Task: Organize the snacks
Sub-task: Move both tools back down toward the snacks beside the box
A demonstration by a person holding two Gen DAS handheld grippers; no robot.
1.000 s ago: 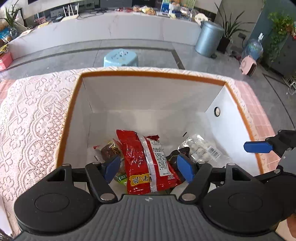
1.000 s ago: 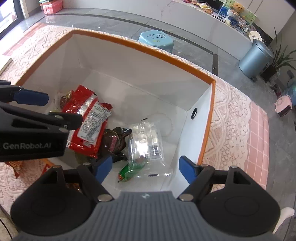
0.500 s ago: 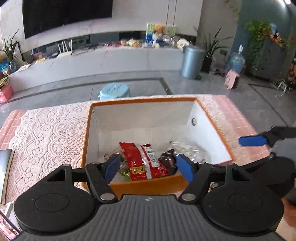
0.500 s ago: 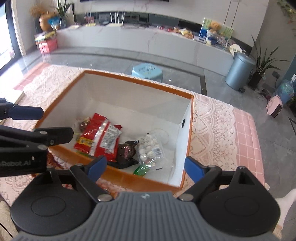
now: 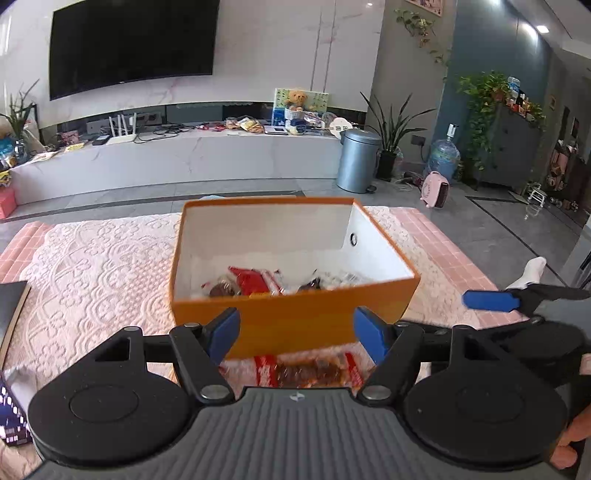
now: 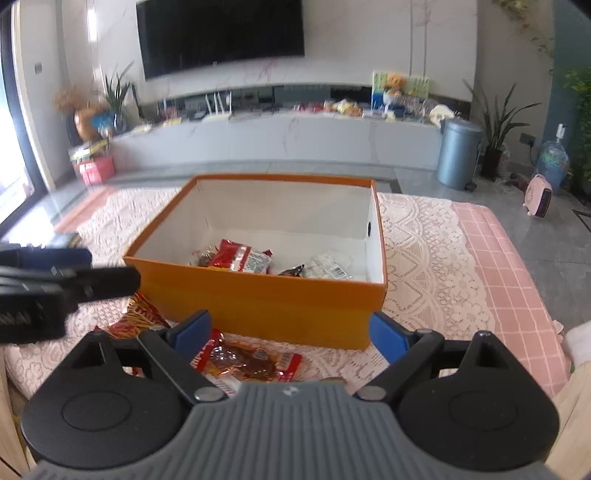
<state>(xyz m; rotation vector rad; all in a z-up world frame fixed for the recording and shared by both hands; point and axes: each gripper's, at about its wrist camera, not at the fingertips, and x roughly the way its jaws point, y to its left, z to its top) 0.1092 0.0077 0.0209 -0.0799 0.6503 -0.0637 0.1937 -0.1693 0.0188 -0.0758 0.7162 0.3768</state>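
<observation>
1. Left gripper [image 5: 295, 334] and right gripper [image 6: 291, 334] both gape wide with nothing between the pads; the right's jaws have just been opening.
2. A red snack packet [image 6: 251, 363] lies on the lace tablecloth [image 6: 424, 236], partly hidden; its print is unreadable.
3. Beyond it, the orange box [image 6: 266, 299] holds snacks [image 6: 242, 258], labels too small to read.
4. Farther off: grey bin [image 6: 458, 155], television [image 6: 221, 33].
</observation>
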